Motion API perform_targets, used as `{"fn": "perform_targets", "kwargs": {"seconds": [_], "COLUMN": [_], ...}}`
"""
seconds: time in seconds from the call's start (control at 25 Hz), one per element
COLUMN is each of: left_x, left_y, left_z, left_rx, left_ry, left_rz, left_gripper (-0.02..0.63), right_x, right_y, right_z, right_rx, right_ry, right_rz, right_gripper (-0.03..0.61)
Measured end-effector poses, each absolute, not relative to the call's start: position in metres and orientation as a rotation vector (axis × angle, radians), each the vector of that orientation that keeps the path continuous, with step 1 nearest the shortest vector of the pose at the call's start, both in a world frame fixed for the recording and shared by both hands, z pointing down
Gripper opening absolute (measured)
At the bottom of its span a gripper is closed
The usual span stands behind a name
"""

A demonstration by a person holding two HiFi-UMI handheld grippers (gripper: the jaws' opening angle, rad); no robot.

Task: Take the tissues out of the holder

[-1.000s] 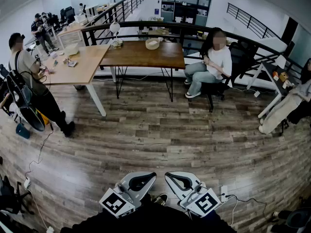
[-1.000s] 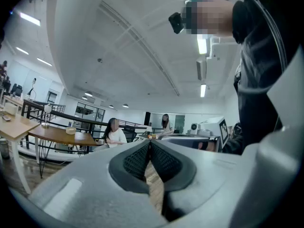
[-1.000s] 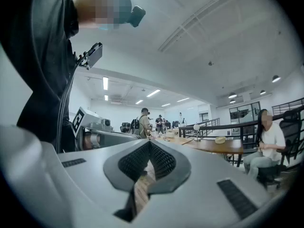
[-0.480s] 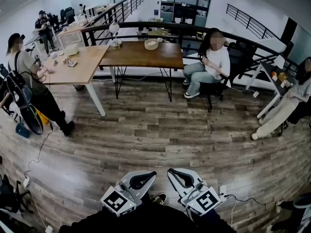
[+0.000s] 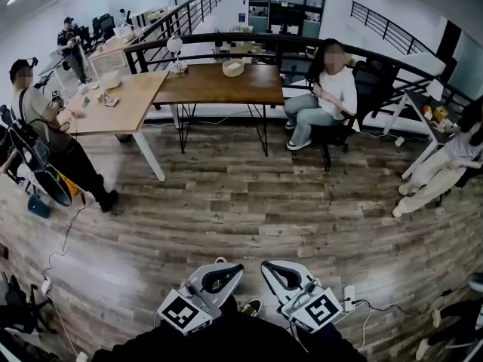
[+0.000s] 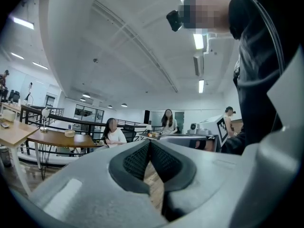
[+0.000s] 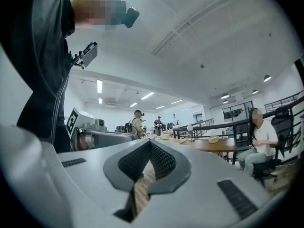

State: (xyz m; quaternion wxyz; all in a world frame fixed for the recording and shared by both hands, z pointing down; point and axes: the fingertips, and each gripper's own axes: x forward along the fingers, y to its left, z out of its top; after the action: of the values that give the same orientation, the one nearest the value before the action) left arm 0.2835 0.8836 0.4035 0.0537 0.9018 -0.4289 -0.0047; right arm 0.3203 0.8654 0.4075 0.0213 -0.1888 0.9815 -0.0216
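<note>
No tissue holder or tissues can be made out in any view. My left gripper (image 5: 229,271) and right gripper (image 5: 273,268) are held side by side close to the body at the bottom of the head view, over the wood floor. Both point level, out into the room. In the left gripper view the left gripper (image 6: 150,144) has its black pads meeting at the tips, with nothing between them. The right gripper (image 7: 149,143) looks the same in its own view: shut and empty.
A dark wooden table (image 5: 219,85) and a light one (image 5: 121,105) stand far ahead, by a black railing (image 5: 302,45). A person stands at the left (image 5: 45,134); another sits on a chair (image 5: 328,93). Cables (image 5: 64,240) and a power strip (image 5: 349,296) lie on the floor.
My right gripper has shifted slightly to the right; the left one has stayed put. Both remain shut. The people in the room have moved a little.
</note>
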Motion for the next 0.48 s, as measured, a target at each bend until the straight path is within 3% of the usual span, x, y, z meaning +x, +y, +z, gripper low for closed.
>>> {"fn": "perform_targets", "kwargs": {"seconds": [0.48], "left_x": [0.268], "left_y": [0.827], "left_z": [0.406], "left_rx": [2.758], "left_ry": [-1.264], "left_rz": [-0.026], "left_gripper": [0.009], "right_x": [0.297], "right_y": [0.813], "right_z": [0.416], "right_rx": [-0.541], "right_ry": [3.069], "right_rz": [-0.092], "right_gripper": [0.003]}}
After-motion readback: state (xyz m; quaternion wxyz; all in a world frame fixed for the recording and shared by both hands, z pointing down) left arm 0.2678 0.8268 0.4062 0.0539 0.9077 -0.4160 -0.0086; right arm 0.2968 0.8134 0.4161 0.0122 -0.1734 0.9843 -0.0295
